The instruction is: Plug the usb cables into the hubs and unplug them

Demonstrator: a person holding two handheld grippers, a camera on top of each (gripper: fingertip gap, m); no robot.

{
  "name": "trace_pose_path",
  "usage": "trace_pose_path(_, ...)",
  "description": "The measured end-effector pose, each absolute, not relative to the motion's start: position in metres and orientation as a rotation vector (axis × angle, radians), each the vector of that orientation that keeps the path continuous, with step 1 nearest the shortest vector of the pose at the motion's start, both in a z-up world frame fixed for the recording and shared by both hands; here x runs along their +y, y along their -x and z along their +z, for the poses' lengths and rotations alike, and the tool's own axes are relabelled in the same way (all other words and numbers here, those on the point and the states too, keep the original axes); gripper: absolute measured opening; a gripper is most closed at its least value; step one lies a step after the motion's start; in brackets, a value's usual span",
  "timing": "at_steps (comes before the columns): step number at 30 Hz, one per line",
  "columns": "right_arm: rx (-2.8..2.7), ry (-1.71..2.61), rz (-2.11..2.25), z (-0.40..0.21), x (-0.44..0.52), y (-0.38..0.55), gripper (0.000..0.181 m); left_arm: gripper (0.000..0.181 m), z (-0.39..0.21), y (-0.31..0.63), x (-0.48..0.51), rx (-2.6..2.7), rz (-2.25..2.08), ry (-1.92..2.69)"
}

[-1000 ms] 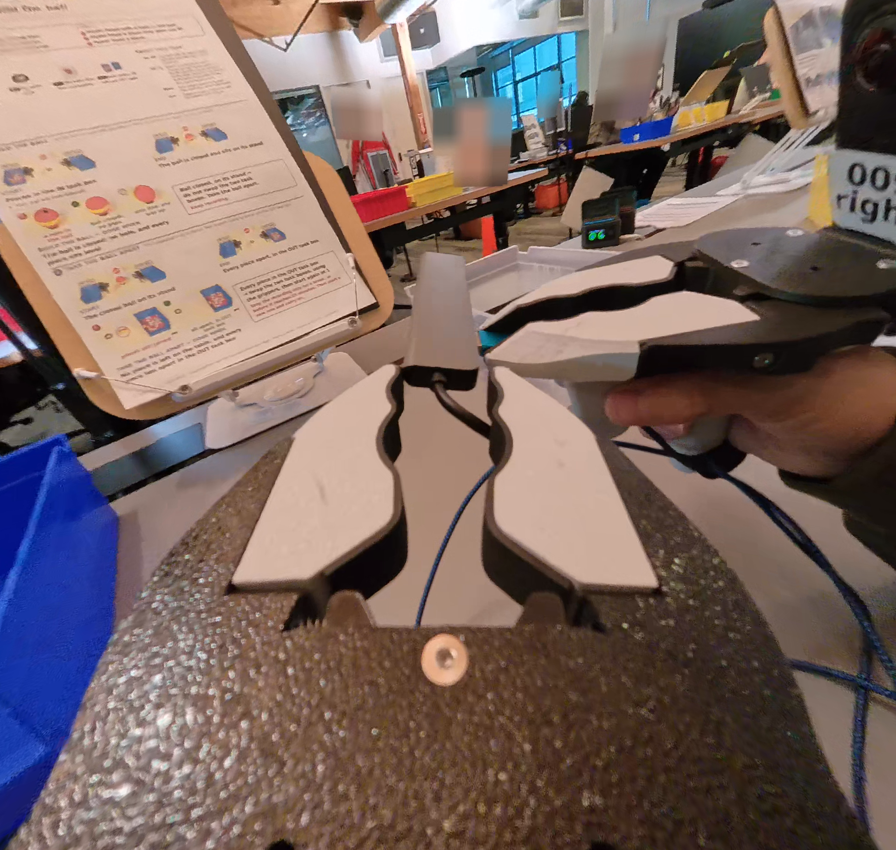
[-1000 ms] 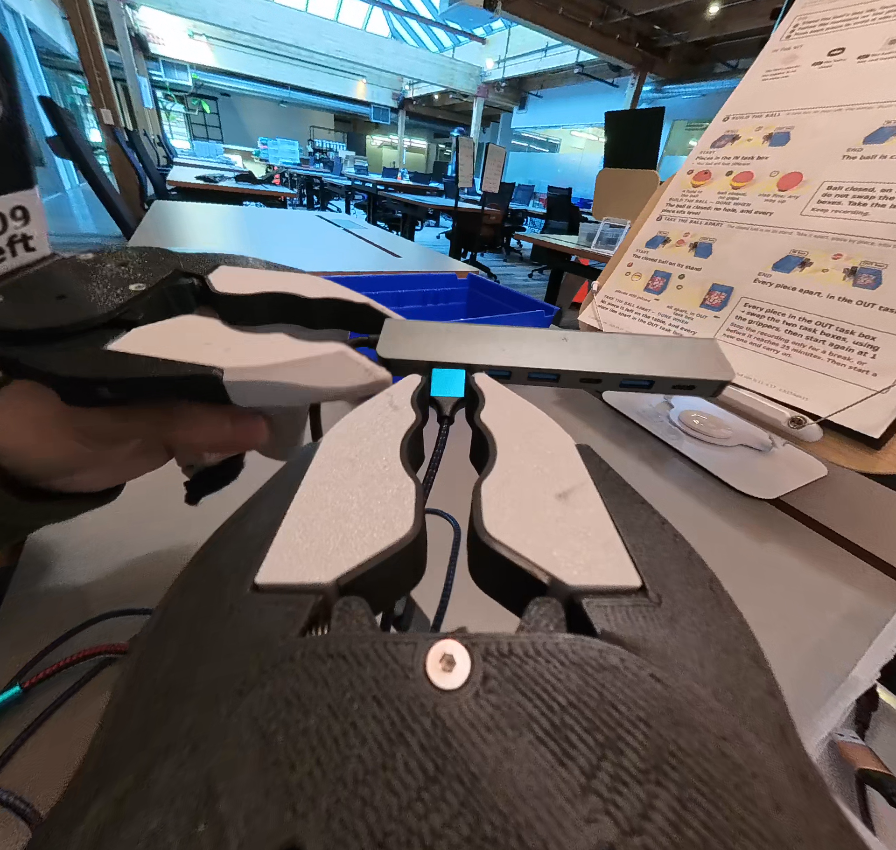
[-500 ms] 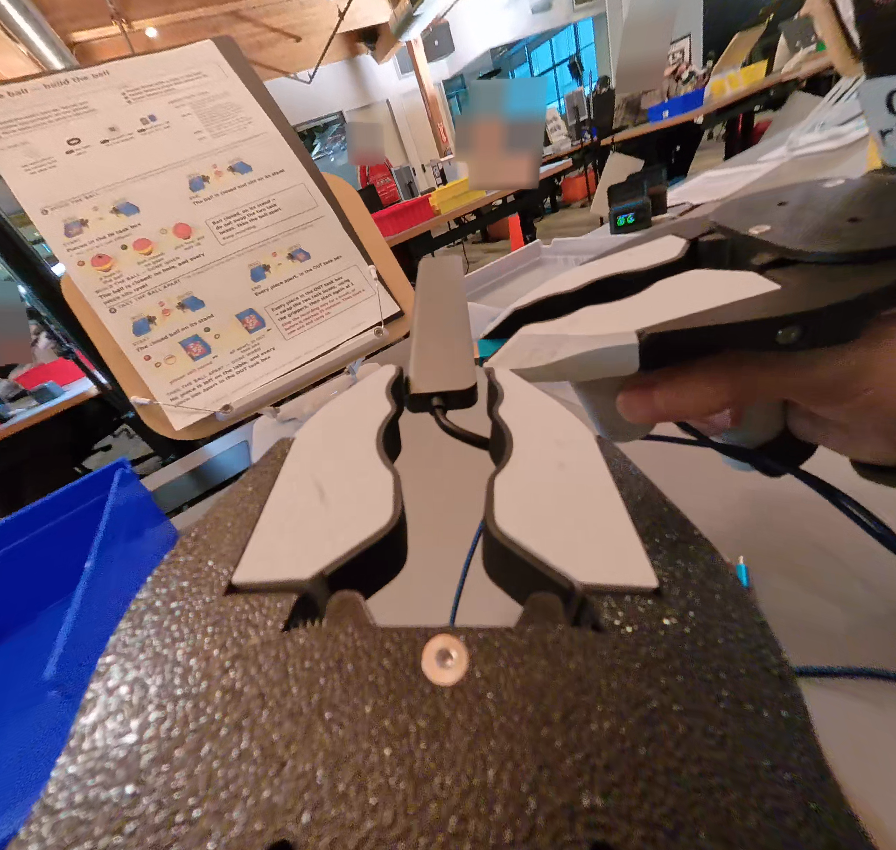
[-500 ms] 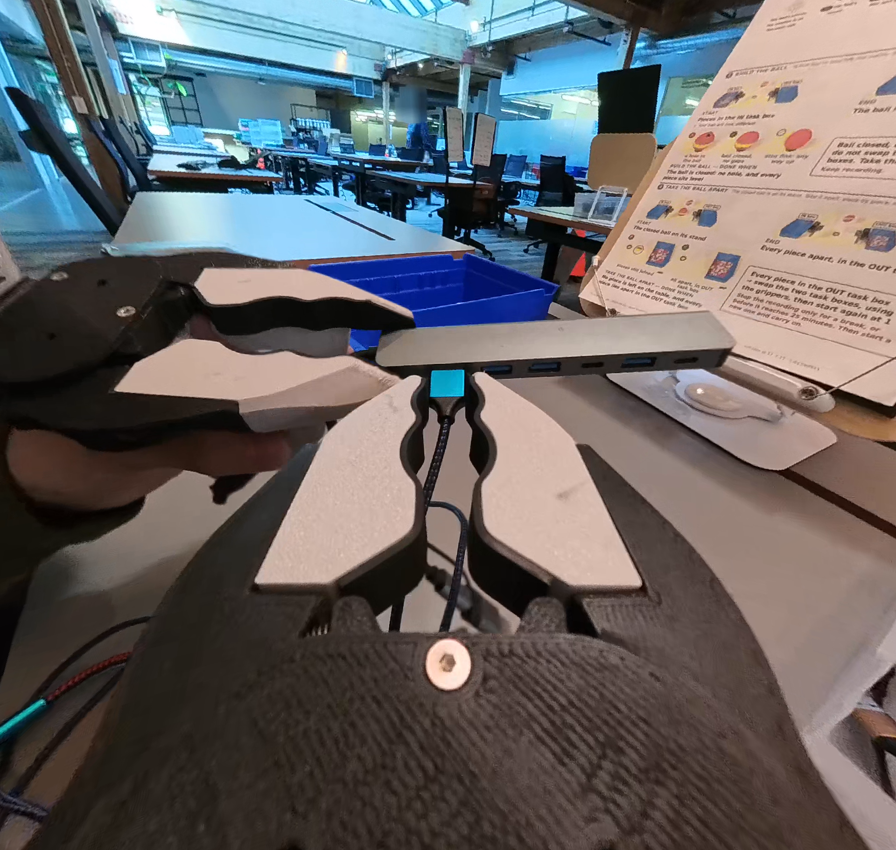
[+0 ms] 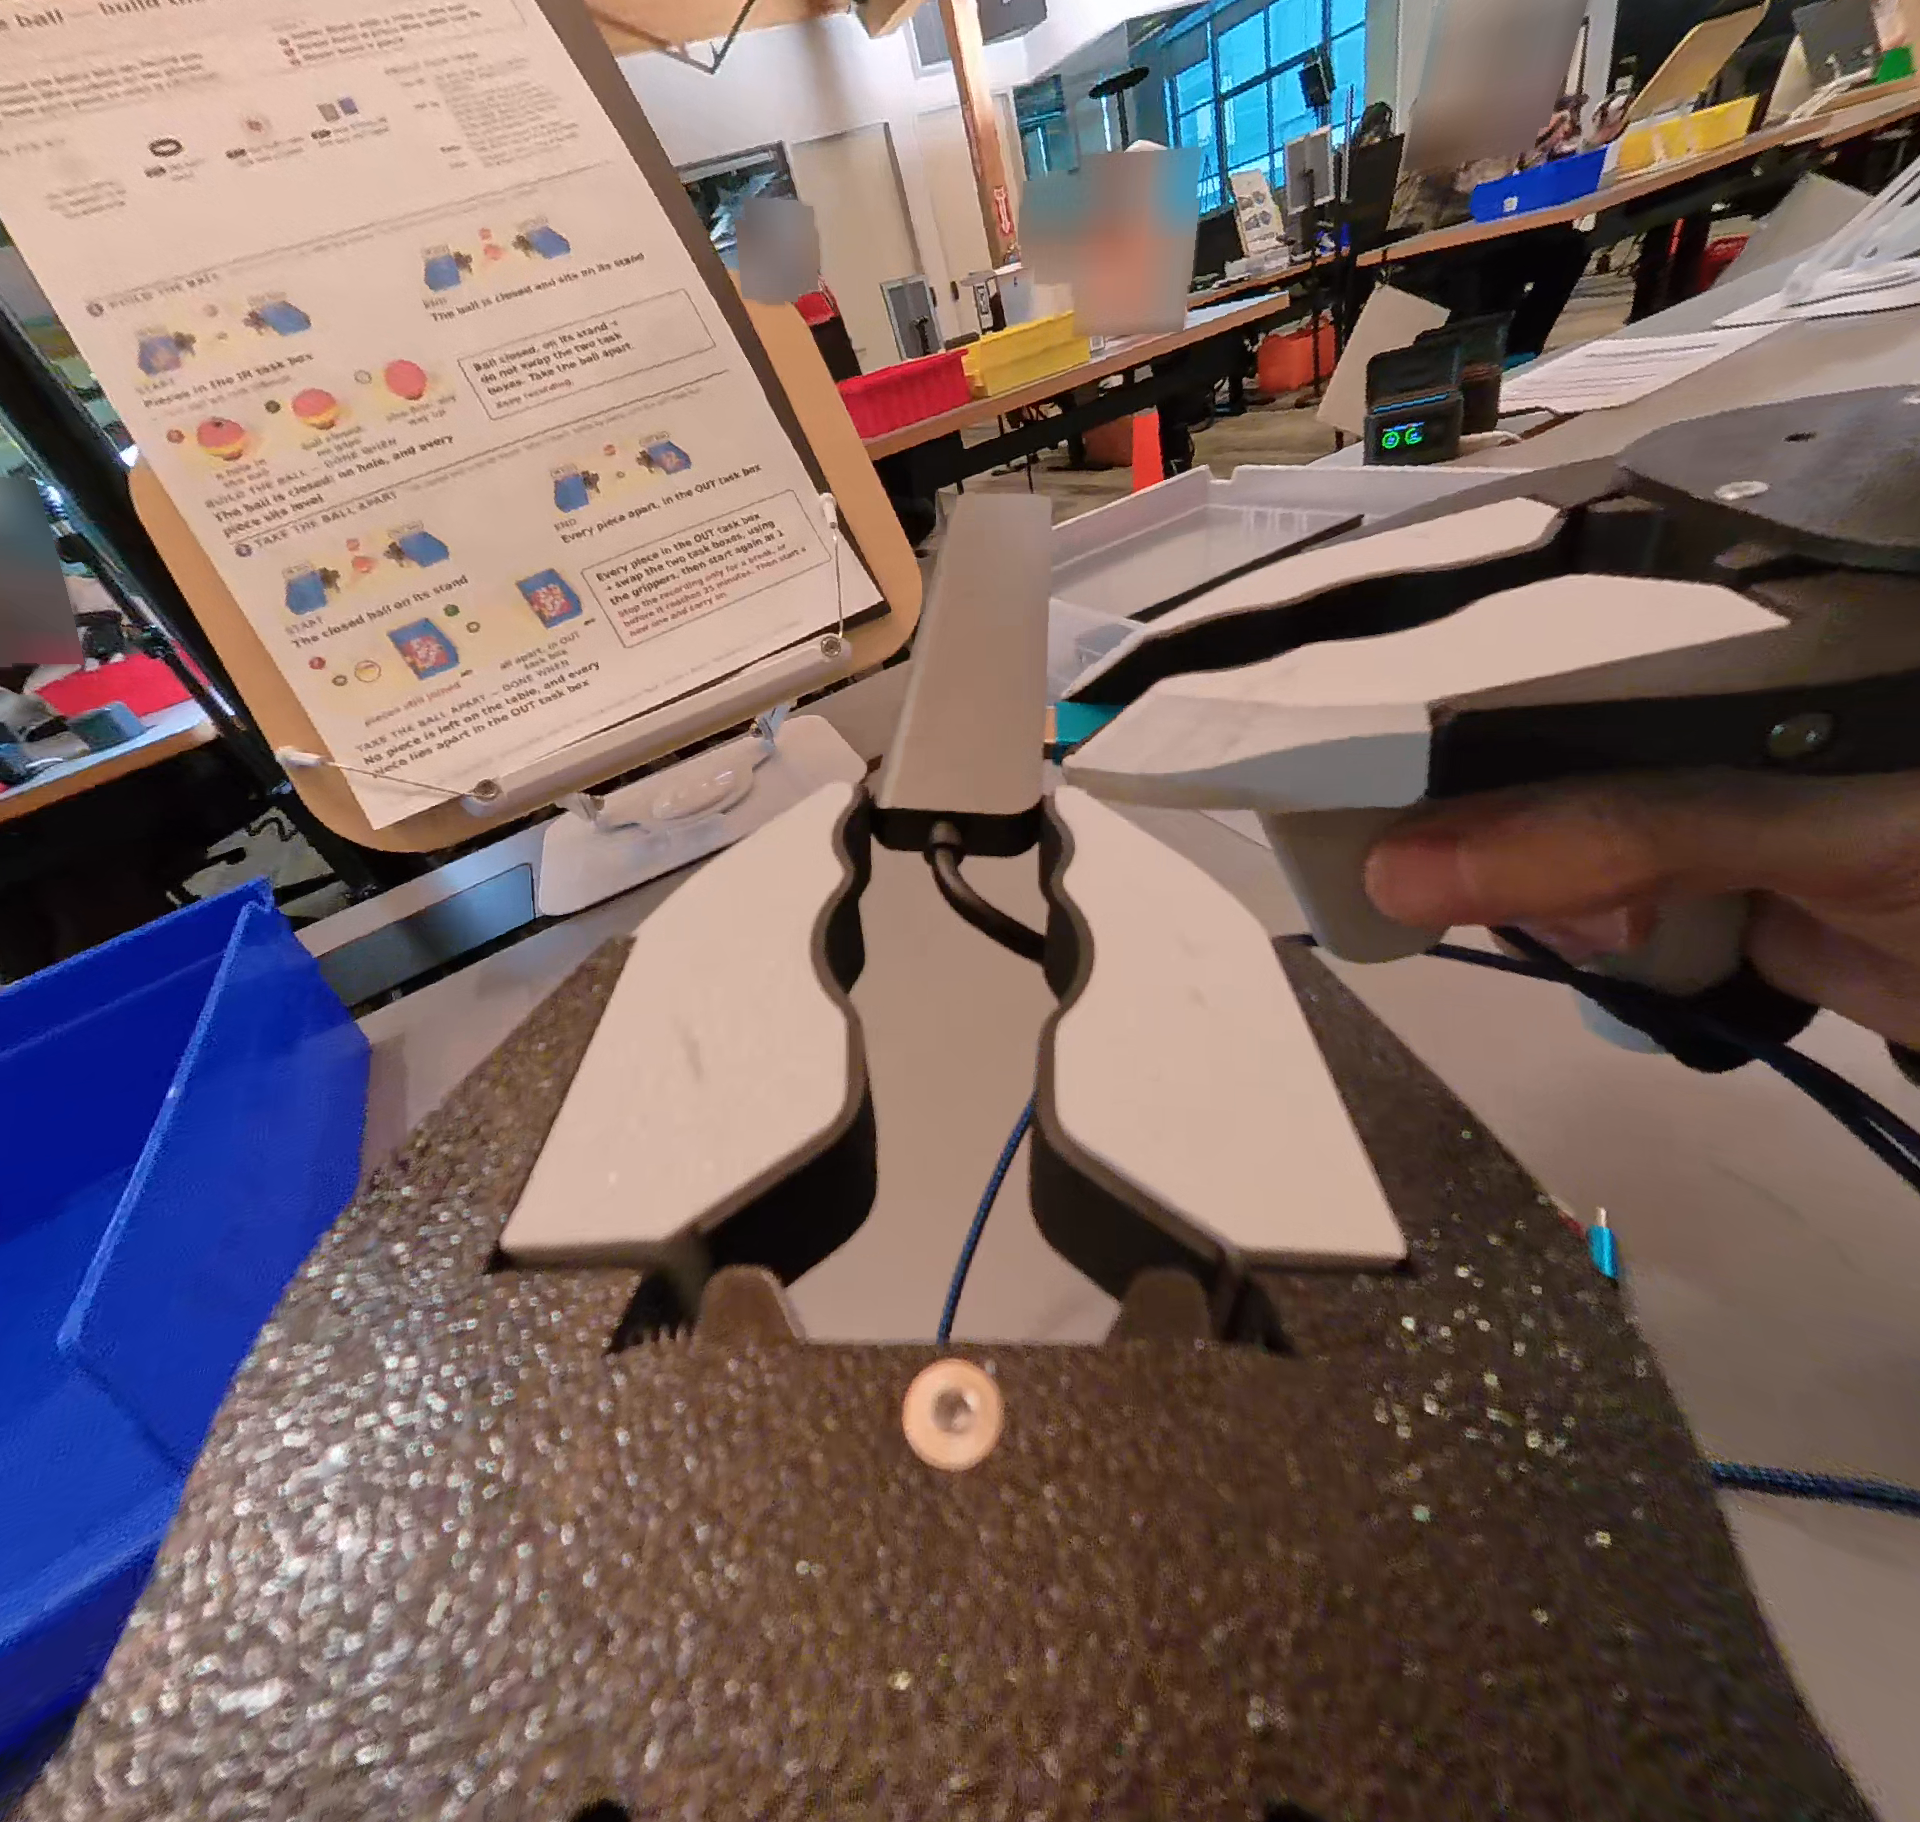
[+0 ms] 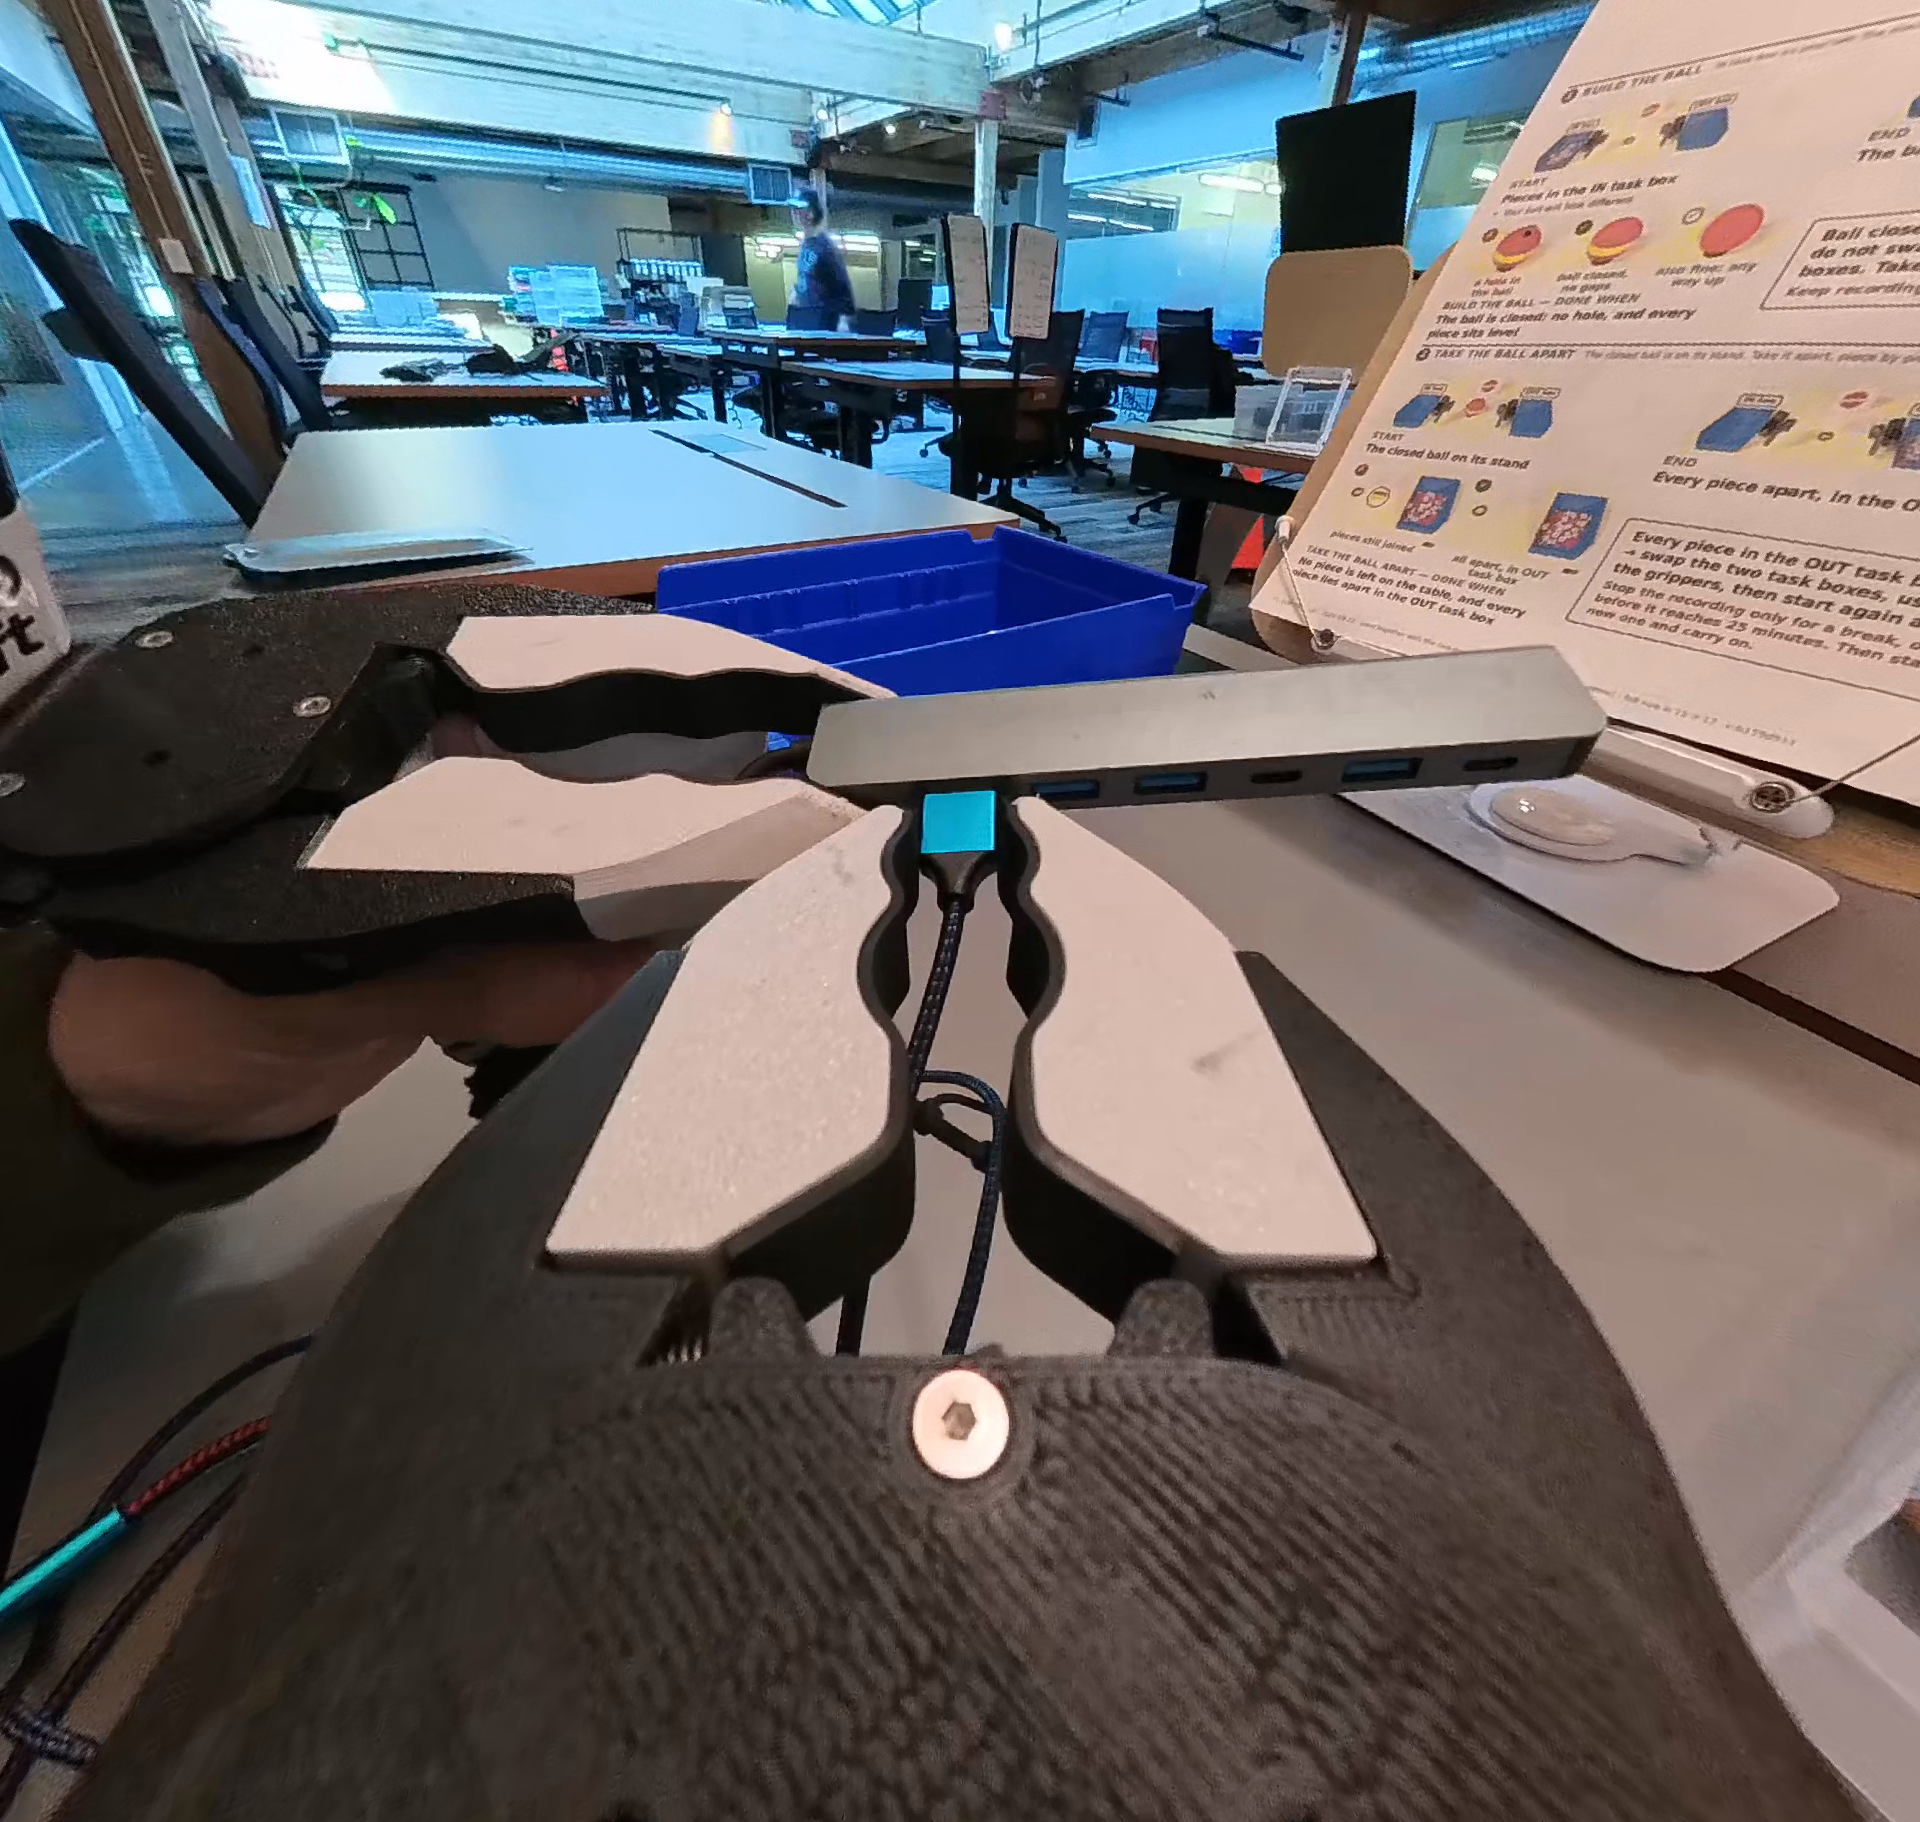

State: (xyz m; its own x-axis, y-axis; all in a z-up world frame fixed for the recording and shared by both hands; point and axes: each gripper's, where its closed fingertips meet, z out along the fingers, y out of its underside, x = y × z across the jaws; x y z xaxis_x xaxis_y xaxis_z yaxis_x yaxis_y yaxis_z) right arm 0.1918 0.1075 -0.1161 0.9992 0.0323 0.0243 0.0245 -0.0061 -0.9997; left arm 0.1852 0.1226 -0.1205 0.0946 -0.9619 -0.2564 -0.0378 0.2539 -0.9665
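My left gripper (image 5: 956, 816) is shut on the near end of a long grey USB hub (image 5: 971, 640) and holds it in the air, pointing away from me. The hub's own black cable (image 5: 977, 899) hangs from that end. My right gripper (image 6: 958, 832) is shut on a teal USB plug (image 6: 957, 822) that sits in the hub's (image 6: 1205, 718) leftmost side port. Its dark blue braided cable (image 6: 971, 1201) runs back between my fingers. Each gripper shows in the other's view, the right one (image 5: 1081, 723) and the left one (image 6: 831, 744).
A clipboard with an instruction sheet (image 5: 416, 401) stands on a stand behind the hub. A blue bin (image 5: 135, 1201) sits at the left, also in the right wrist view (image 6: 935, 609). A white tray (image 5: 1195, 546) lies behind. Loose cables (image 5: 1600, 1253) lie on the grey table (image 6: 1507, 1149). Left and right tips are no more than a few centimetres apart.
Both grippers have risen together with the hub and plug, and the hub has tilted so its far end points higher. Both grips are unchanged.
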Motion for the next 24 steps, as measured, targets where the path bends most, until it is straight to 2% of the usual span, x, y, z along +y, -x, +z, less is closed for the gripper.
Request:
trace_pose_path(8,-0.091,1.534,-0.043,-0.114,0.109,-0.189,0.014,0.029,-0.12,-0.182,0.126,1.256,-0.992,1.109)
trace_pose_path(11,-0.044,1.484,-0.113,-0.107,0.107,-0.195,0.027,0.029,-0.121,-0.18,0.133,1.227,-0.961,1.153)
trace_pose_path(16,-0.048,1.492,-0.069,-0.11,0.11,-0.192,0.03,0.029,-0.126,-0.176,0.138,1.213,-1.002,1.222)
trace_pose_path(24,-0.035,1.496,0.023,-0.118,0.114,-0.187,0.024,0.029,-0.122,-0.176,0.132,1.225,-1.043,1.21)
